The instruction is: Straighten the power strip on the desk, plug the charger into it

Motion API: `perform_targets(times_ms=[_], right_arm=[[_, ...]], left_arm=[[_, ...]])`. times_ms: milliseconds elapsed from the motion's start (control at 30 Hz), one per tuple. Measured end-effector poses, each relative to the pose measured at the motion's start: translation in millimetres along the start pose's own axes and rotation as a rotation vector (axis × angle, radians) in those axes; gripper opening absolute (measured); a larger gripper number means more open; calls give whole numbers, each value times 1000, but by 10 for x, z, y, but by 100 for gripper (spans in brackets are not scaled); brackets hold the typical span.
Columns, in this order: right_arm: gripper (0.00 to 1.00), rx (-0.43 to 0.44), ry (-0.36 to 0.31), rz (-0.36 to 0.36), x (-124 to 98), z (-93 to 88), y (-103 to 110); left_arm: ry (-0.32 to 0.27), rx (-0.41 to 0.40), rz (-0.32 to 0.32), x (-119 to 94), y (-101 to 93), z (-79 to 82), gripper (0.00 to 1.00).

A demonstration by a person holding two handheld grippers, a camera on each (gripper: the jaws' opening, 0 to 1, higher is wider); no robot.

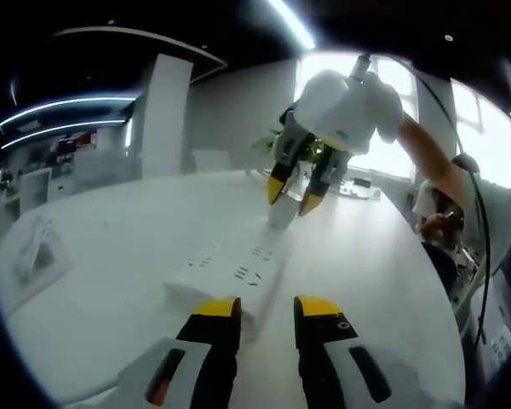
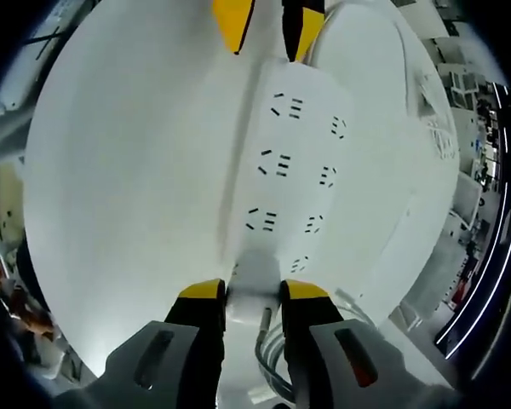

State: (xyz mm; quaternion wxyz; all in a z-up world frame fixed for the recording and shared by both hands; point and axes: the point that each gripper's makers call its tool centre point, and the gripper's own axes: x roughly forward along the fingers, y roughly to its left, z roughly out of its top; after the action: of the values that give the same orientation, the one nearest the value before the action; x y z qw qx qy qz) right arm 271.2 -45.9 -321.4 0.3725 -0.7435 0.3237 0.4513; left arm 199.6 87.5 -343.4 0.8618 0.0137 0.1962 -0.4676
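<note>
- The power strip lay flat on the white desk, held between both tools, seemingly to square it up
- The right gripper pinched its cable end, where the cord exits
- The left gripper sat spread at the opposite end, apparently steadying it, jaws not pressed together

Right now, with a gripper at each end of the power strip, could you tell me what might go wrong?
The right gripper pinches only the cable end of the power strip, so the strip could slip or twist free. Its cable loops just behind those jaws and might snag. The left gripper straddles the other end with jaws apart, so uneven pushing may skew the strip.
</note>
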Motion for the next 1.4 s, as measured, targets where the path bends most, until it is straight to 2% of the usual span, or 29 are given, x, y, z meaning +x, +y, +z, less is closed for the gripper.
perform_targets(times_ms=[267, 433, 500, 600, 633, 733, 833, 867, 967, 1033, 1200, 1300, 1400], right_arm=[[25, 24, -36, -19, 25, 0, -12], [24, 102, -136, -23, 16, -14, -13], [24, 97, -131, -25, 20, -8, -6], [24, 2, -61, -42, 21, 28, -4], [24, -6, -39, -44, 26, 21, -7], [24, -14, -28, -46, 28, 46, 6], [24, -6, -50, -40, 18, 40, -1], [24, 29, -87, -30, 20, 48, 0], [24, 90, -132, -26, 19, -2, -17], [24, 89, -147, -28, 18, -11, -20], [24, 47, -140, -26, 27, 60, -24], [24, 13, -91, 2, 43, 71, -28], [24, 29, -114, 30, 49, 56, -35]], left_arm=[[-1, 5, -3, 0, -26, 2, 25], [3, 5, -4, 7, -28, -10, 25], [4, 2, -4, 9, -27, -16, 25], [6, 0, -3, 13, -26, -24, 25], [7, 0, -4, 15, -32, -29, 25], [9, 1, -9, 19, -49, -32, 25], [10, 1, -15, 20, -62, -35, 25], [12, 0, -15, 20, -63, -37, 25], [12, -2, -16, 15, -59, -35, 25], [12, -3, -15, 12, -51, -29, 25], [7, -6, -16, 9, -48, -13, 25], [5, -12, -18, 10, -46, -9, 25], [1, -18, -24, 8, -53, 0, 25]])
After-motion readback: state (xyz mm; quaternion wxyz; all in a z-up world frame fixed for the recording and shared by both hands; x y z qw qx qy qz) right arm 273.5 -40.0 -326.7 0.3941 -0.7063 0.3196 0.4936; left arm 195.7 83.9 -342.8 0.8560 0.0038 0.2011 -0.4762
